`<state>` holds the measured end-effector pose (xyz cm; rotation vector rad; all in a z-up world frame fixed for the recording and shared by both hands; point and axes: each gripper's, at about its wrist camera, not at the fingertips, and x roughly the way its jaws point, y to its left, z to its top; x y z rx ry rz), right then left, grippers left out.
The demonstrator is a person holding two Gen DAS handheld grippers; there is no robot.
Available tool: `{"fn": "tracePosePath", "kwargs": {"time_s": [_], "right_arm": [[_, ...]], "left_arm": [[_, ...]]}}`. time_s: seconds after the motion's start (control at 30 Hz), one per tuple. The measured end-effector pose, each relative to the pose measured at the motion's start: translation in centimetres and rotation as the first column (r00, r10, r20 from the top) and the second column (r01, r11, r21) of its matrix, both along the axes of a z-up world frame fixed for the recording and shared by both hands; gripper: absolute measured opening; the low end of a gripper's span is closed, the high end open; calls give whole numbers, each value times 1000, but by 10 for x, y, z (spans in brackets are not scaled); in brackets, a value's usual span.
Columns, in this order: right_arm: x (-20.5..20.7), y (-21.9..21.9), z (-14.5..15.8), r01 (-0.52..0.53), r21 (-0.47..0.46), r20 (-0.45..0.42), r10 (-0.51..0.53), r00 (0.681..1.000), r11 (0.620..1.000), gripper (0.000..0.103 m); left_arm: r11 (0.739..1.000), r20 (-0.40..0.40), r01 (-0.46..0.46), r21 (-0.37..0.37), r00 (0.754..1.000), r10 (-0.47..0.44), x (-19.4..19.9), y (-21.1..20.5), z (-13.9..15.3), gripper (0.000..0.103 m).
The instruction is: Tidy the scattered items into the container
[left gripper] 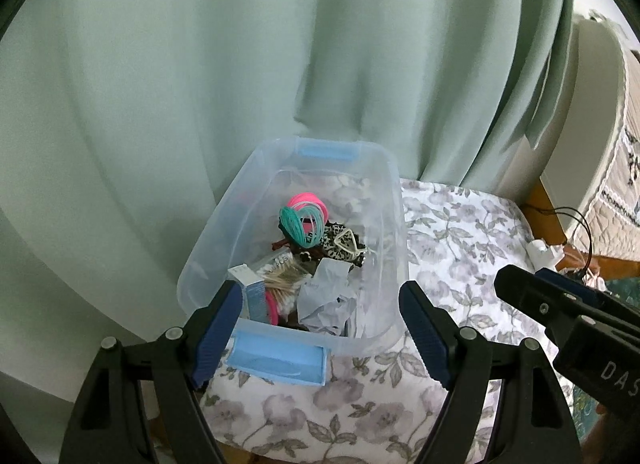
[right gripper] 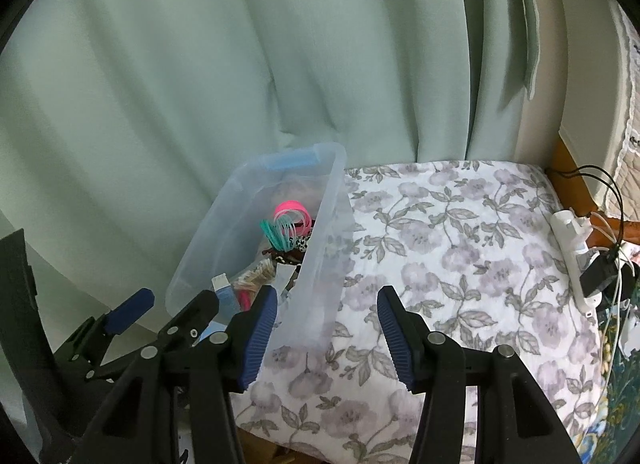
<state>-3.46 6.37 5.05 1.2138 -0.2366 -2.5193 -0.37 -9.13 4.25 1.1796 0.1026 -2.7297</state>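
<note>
A clear plastic container with blue handles sits on the flowered cloth by the curtain. Inside lie pink and teal hair ties, a leopard-print scrunchie, cotton swabs, a small blue box and crumpled white paper. My left gripper hangs open over the container's near edge, nothing between its fingers. My right gripper stands open just right of the container, empty, above the cloth. Each gripper shows at the edge of the other's view.
The flowered cloth covers a small table. A pale green curtain hangs behind. At the right edge lie a white power strip, a black plug and cables. A quilted cover is far right.
</note>
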Motion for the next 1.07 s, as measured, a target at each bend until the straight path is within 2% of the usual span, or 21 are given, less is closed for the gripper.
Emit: {"fn": "tracePosePath", "kwargs": {"time_s": [0.27, 0.6, 1.07], "right_arm": [[10, 5, 9, 2, -17, -18, -2, 1000, 1000, 58], [16, 14, 13, 6, -31, -26, -7, 1000, 1000, 58], [21, 27, 14, 15, -12, -35, -16, 999, 1000, 59]], "left_arm": [[999, -15, 11, -31, 1000, -12, 7, 9, 8, 81], [1000, -21, -15, -6, 1000, 15, 9, 9, 12, 81], [1000, -11, -1, 4, 1000, 1, 7, 17, 10, 81]]}}
